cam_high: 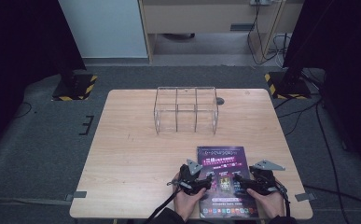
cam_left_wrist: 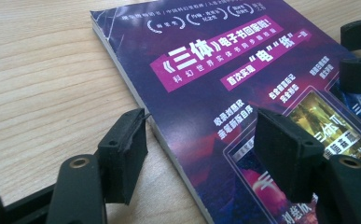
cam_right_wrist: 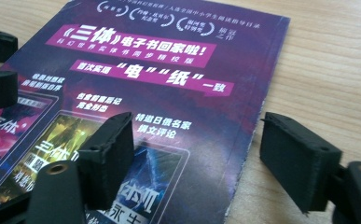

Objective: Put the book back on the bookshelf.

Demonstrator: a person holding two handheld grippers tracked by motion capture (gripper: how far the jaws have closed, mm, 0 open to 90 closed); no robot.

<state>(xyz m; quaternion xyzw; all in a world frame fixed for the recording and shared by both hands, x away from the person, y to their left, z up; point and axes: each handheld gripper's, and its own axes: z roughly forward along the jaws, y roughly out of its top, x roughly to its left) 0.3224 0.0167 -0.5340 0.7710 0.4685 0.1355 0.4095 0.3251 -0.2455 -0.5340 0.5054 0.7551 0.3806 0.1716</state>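
Near the tabletop (cam_high: pixel 122 154) front edge, left hand-held gripper (cam_high: pixel 193 183) and right hand-held gripper (cam_high: pixel 255 183) straddle the magazine's (cam_high: pixel 223 179) side edges, jaws open, pads not gripping; its lower cover is hidden by hands.

The glossy purple magazine (cam_high: pixel 223 179) carries magenta banners with white lettering and a yellow-lit picture panel. The pale wooden table (cam_high: pixel 131 154) shows fine grain lines. Both grippers' jaws are matte black.

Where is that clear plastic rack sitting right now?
In the high view, the clear rack stands upright near the far edge of the wooden table, about mid-width. It stands apart from the purple magazine, which lies nearer the person.
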